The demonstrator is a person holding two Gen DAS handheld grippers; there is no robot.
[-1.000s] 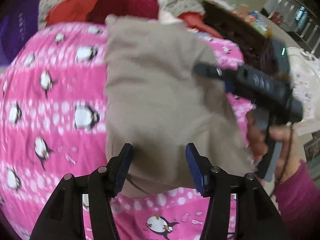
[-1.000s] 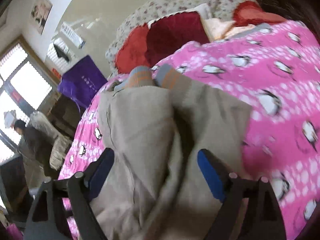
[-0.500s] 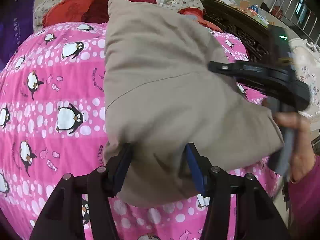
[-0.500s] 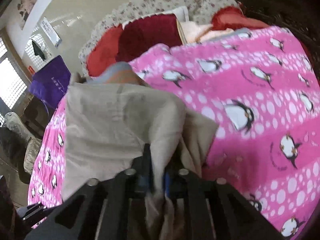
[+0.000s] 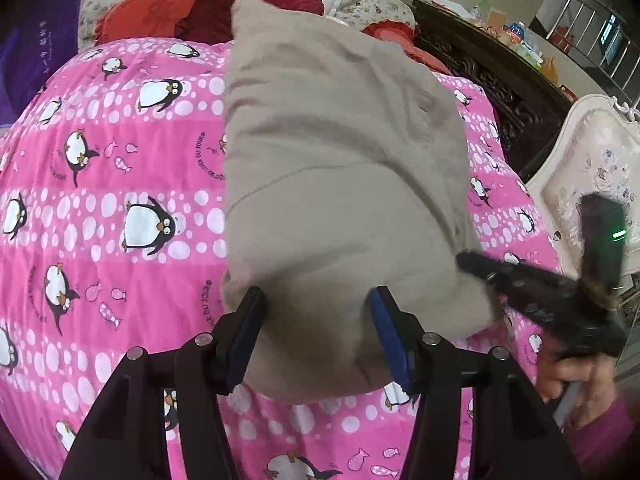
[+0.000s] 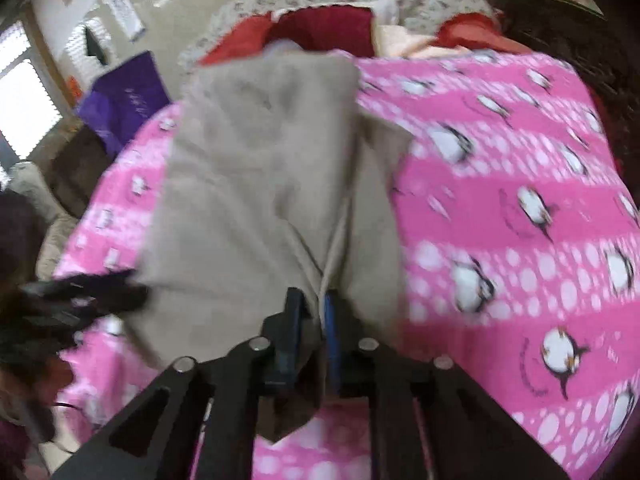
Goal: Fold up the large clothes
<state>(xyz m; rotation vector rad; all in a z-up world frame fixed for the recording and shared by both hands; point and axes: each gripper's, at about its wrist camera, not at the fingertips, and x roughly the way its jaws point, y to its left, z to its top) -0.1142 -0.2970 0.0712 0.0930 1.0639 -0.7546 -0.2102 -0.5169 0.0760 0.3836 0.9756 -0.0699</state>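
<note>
A large beige garment (image 5: 340,184) lies folded in a long bundle on the pink penguin bedspread (image 5: 120,200). My left gripper (image 5: 318,320) is open, its blue-padded fingers either side of the garment's near edge. My right gripper (image 6: 312,320) is shut on the beige garment (image 6: 260,184) at its near edge, with cloth hanging below the fingers. The right gripper also shows in the left wrist view (image 5: 520,284), at the garment's right corner.
Red cushions (image 5: 208,12) and a floral pillow lie at the bed's far end. A dark carved headboard (image 5: 500,84) and a white upholstered chair (image 5: 592,176) stand to the right. A purple bag (image 6: 124,100) sits beside the bed at left.
My right gripper closed on the garment's edge and pulled it nearer. The garment slid toward my left gripper, whose open fingers now flank its edge.
</note>
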